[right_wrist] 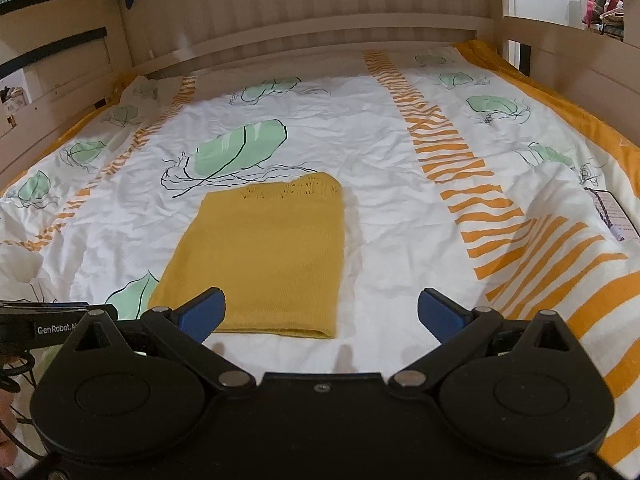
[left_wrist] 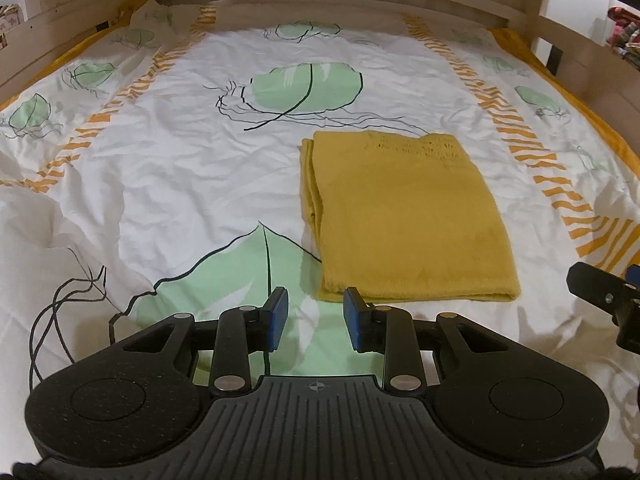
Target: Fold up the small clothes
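A mustard-yellow knitted garment (left_wrist: pixel 404 216) lies folded into a neat rectangle on the bed; it also shows in the right wrist view (right_wrist: pixel 264 252). My left gripper (left_wrist: pixel 316 320) is open and empty, hovering just in front of the garment's near left corner. My right gripper (right_wrist: pixel 320 316) is wide open and empty, just short of the garment's near edge, its left fingertip (right_wrist: pixel 204 312) over the near left part of the cloth. Part of the right gripper shows at the right edge of the left wrist view (left_wrist: pixel 604 296).
The bed cover (left_wrist: pixel 180 168) is white with green leaves and orange stripes, and is rumpled at the left. Wooden bed rails (right_wrist: pixel 320 20) enclose the far side and both sides. A small printed label (right_wrist: pixel 612 216) lies on the cover at the right.
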